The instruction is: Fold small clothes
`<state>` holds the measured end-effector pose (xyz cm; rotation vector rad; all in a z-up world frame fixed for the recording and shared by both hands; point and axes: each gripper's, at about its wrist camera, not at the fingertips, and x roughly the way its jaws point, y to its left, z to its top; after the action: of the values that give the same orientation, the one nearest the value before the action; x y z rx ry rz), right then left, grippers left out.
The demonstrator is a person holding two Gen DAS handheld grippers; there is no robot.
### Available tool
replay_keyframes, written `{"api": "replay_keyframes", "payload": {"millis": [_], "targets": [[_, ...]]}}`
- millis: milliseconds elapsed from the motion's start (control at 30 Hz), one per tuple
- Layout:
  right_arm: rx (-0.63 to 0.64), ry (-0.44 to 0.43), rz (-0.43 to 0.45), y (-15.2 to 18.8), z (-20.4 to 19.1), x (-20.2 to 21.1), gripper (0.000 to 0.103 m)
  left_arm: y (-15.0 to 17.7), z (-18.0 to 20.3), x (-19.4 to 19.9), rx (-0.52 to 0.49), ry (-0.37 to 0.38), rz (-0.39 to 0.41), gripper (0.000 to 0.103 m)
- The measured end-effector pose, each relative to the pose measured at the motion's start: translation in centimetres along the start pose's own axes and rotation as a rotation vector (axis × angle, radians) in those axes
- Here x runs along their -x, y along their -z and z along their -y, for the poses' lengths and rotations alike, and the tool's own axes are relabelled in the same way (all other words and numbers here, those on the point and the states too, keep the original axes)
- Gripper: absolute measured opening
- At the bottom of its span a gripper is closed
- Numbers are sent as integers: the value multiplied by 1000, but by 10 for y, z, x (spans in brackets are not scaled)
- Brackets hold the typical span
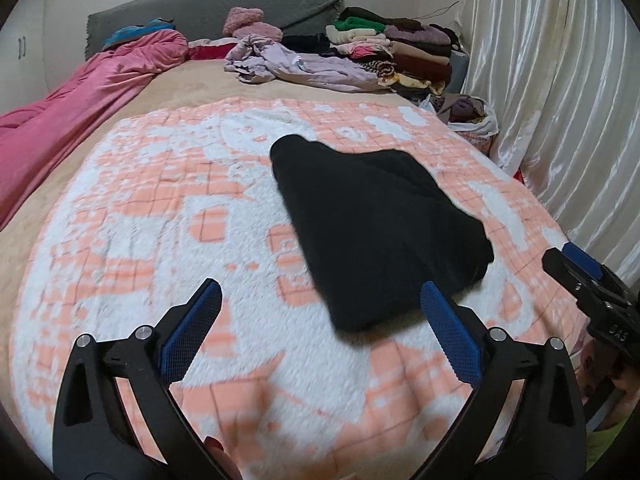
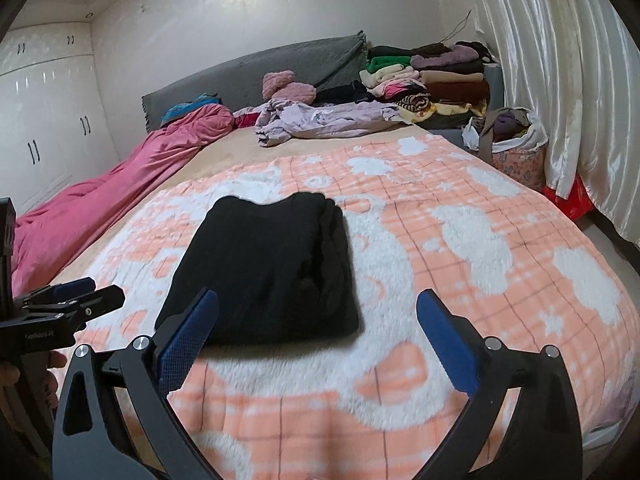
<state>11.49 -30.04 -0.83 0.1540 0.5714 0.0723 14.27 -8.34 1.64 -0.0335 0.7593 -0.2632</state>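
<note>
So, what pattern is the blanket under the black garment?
Peach-and-white plaid blanket, clearest in the right wrist view.

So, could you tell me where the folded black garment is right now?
The folded black garment lies on the peach-and-white fleece blanket, mid-bed, just beyond both open grippers.

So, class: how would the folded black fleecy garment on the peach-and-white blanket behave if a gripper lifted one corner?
The folded black fleecy garment would probably droop and unfold: soft stacked layers show. It likely drags, not slides, on the fuzzy peach-and-white blanket.
</note>
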Motion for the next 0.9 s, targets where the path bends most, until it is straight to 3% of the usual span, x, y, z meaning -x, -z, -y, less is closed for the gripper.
{"api": "replay_keyframes", "payload": {"millis": [500,900], "targets": [[-14,68,-131,58,-7,-2,98,66,-19,6,20,-31,-79,93],[9,67,-133,65,-15,0,98,73,-22,7,44,-45,-94,93]]}}
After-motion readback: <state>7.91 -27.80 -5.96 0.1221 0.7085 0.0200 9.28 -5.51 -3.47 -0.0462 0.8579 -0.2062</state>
